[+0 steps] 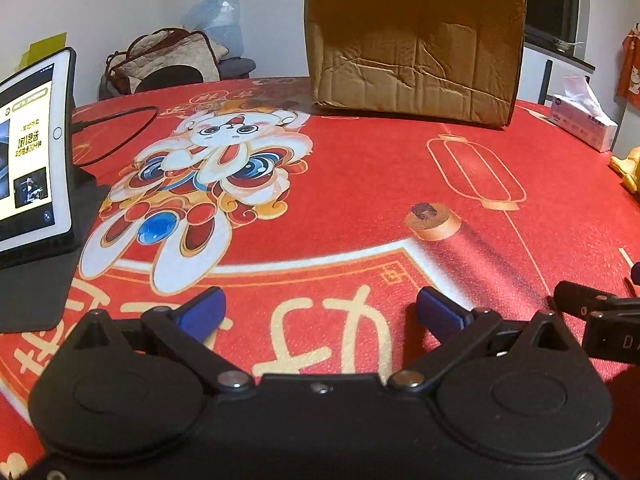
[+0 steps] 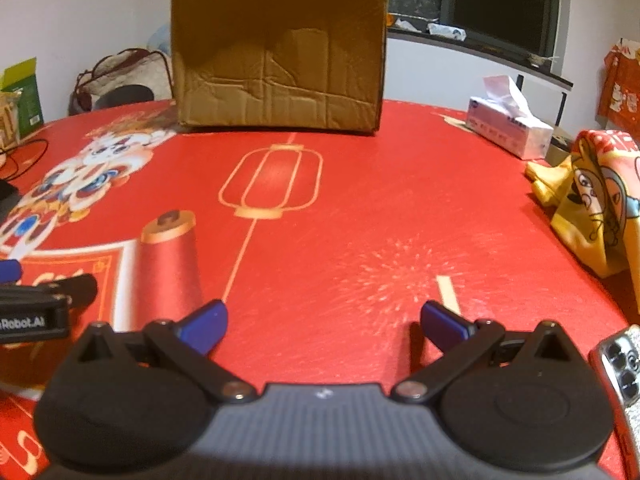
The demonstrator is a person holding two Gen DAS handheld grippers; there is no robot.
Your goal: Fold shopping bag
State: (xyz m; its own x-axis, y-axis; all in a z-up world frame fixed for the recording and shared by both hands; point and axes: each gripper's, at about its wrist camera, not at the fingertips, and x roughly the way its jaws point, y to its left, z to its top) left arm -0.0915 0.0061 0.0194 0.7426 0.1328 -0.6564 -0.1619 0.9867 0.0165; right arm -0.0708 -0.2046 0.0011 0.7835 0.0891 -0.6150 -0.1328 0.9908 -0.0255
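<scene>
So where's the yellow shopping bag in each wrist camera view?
Left wrist: shopping bag just a sliver at the right edge, beyond the tissue box.
Right wrist: shopping bag crumpled at right, near the tissue box.
Shared landmark: cardboard box.

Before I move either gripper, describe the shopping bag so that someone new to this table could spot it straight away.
Start at the big cardboard box standing at the far side of the red tablecloth, then go right past the tissue box to the table's right edge. The shopping bag lies crumpled there. It is the only soft yellow thing, printed with cartoon figures.
</scene>
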